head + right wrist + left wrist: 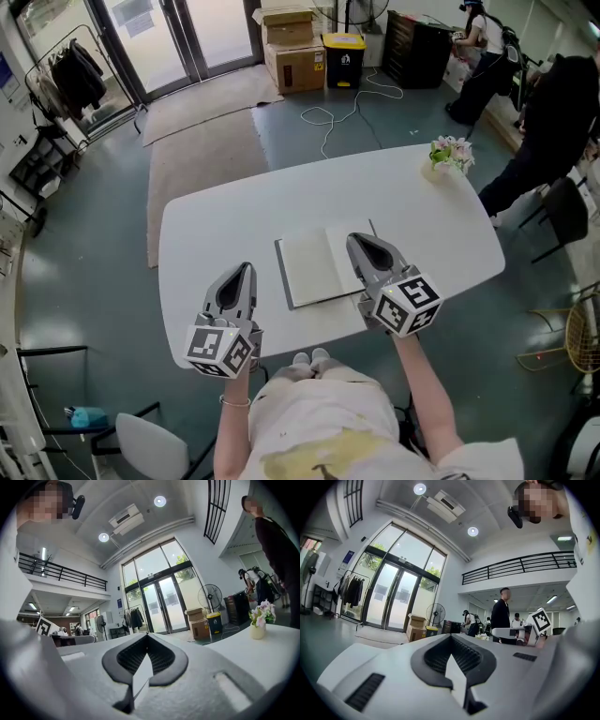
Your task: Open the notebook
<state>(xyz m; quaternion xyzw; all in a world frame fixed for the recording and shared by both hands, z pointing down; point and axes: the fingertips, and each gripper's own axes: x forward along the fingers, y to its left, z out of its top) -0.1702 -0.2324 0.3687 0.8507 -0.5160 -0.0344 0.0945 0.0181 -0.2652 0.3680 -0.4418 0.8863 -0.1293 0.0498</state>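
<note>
The notebook (312,267) lies open on the white table (211,234), blank pages up and a dark edge along its left side. My right gripper (361,241) hangs above its right page and hides part of it. This gripper is shut and holds nothing, as the right gripper view (148,641) shows. My left gripper (240,272) hovers left of the notebook over bare tabletop, also shut and holding nothing (451,638). Both point level, away from my body, and neither touches the notebook.
A small vase of flowers (448,156) stands at the table's far right edge and shows in the right gripper view (259,619). People stand at the far right (553,122). Cardboard boxes (292,52) and a yellow bin (344,56) sit beyond the table. A chair (155,448) is at lower left.
</note>
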